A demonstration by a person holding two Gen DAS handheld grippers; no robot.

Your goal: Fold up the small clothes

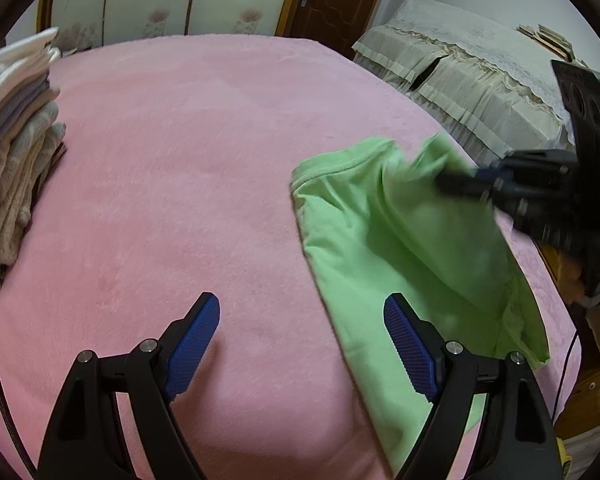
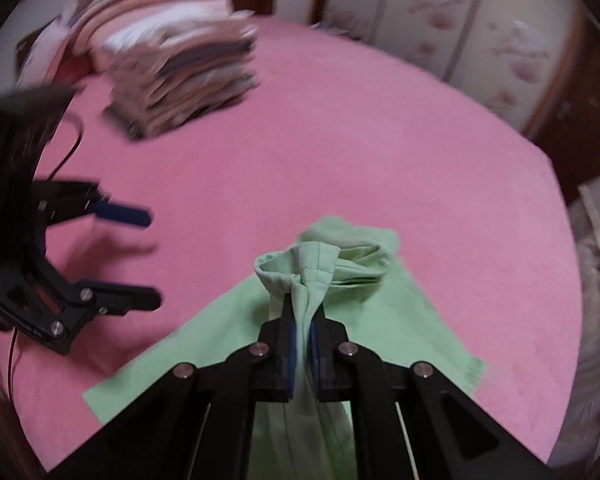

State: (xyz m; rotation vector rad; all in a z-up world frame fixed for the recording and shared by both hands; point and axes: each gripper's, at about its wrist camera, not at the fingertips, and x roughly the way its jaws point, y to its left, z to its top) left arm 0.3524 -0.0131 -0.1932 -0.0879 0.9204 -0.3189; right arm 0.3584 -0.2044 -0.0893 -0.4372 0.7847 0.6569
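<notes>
- Green garment [image 2: 340, 312] lying on pink blanket [image 1: 188, 152], near the blanket's right-hand edge as seen from the left wrist view; most of the cloth flat, one end bunched and raised off the blanket.
- Right gripper [image 2: 302, 316] closed tight on that bunched end: cloth pinched between the blue pads of the fingers [image 2: 291, 332], a hemmed fold standing up just beyond the tips.
- In the left wrist view, right gripper [image 1: 456, 182] blurred, at the garment's [image 1: 400, 248] far right side, touching the cloth.
- Left gripper [image 1: 302, 320] spread wide, nothing between the fingers [image 1: 196, 332]; right-hand finger over the garment's near edge, left-hand finger over bare blanket. Contact with the cloth not discernible.
- From the right wrist view, left gripper [image 2: 152, 256] to the left of the garment, clear of it, above the blanket.
- Stack of folded clothes [image 1: 16, 140] at the blanket's far left, well apart from the garment.
</notes>
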